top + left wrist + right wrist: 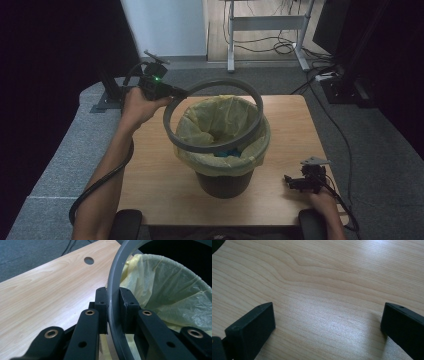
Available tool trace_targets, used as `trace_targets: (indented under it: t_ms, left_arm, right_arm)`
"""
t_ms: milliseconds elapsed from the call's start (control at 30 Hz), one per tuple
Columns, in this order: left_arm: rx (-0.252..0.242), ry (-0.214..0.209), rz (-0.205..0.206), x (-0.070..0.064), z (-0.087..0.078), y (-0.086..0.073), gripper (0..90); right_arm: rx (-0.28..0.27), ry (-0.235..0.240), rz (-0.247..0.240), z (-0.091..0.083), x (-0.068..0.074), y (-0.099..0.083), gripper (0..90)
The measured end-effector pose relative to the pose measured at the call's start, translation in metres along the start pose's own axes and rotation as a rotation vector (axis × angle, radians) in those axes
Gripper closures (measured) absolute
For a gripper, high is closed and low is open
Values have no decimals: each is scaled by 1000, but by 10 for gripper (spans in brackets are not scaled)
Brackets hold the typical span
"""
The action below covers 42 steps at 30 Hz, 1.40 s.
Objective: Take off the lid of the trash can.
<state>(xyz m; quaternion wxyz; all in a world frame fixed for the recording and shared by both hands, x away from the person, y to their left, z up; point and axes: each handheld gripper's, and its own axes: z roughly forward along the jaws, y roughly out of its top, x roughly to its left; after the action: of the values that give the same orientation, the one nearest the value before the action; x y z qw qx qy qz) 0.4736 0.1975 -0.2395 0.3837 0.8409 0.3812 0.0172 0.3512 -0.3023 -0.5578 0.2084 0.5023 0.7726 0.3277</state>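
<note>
The left gripper [175, 91] is clamped on the rim of a grey plastic ring [215, 115], its two black jaws pressed flat on either side of the band, as the left gripper view [113, 305] shows. The ring [115, 290] hangs tilted over a dark waste bin [223, 182] lined with a yellow bag [200, 125]: its far edge is raised well above the bin's mouth and its near edge dips into the bag. Something blue [226, 151] lies inside the bag. The bin stands in the middle of a light wood-grain table [150, 170], which has a round cable hole [89, 260] in its top. The right gripper [295, 183] rests low at the table's near right corner, its jaws spread wide with bare wood between them [328, 322]. Grey carpet [60, 155] surrounds the table; beyond it stand a white panel [165, 25] and a desk frame [267, 22] with loose cables [280, 47] on a wooden floor.
</note>
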Motion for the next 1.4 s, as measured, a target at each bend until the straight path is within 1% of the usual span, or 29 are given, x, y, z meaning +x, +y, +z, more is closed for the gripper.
trace_targets:
  t_ms: [267,300,533,567,600,767,800,933,967,1000,1167,1200,1233,1400]
  left_arm:
    - [-9,36,-25,16,-18,-14,784]
    - [-9,36,-25,16,-18,-14,784]
    - [-12,74,-51,29,-32,-27,784]
    - [-14,82,-59,33,-37,-31,784]
    - [-14,82,-59,33,-37,-31,784]
    - [-21,104,-87,44,-48,-42,784]
    - [-21,104,-87,44,-48,-42,783]
    - [-19,127,-99,50,-56,-50,783]
    - [-20,135,-106,54,-60,-53,783]
    - [-20,135,-106,54,-60,-53,783]
    - [-25,153,-133,63,-69,-65,783]
    - [-25,153,-133,63,-69,-65,783]
    - [-27,160,-141,66,-72,-69,782]
    - [-31,179,-156,73,-79,-78,782]
  right_arm:
    - [-1,0,-2,0,0,0,0]
    - [-1,0,-2,0,0,0,0]
    - [-1,0,-1,0,0,0,0]
    - [-1,0,-1,0,0,0,0]
    - [-1,0,-1,0,0,0,0]
    - [-1,0,-1,0,0,0,0]
    - [-1,0,-1,0,0,0,0]
    - [-1,0,-1,0,0,0,0]
    - [-1,0,-1,0,0,0,0]
    - [-1,0,-2,0,0,0,0]
    - [-1,0,-1,0,0,0,0]
    - [-1,0,-1,0,0,0,0]
    - [-1,0,-2,0,0,0,0]
    - [-1,0,-2,0,0,0,0]
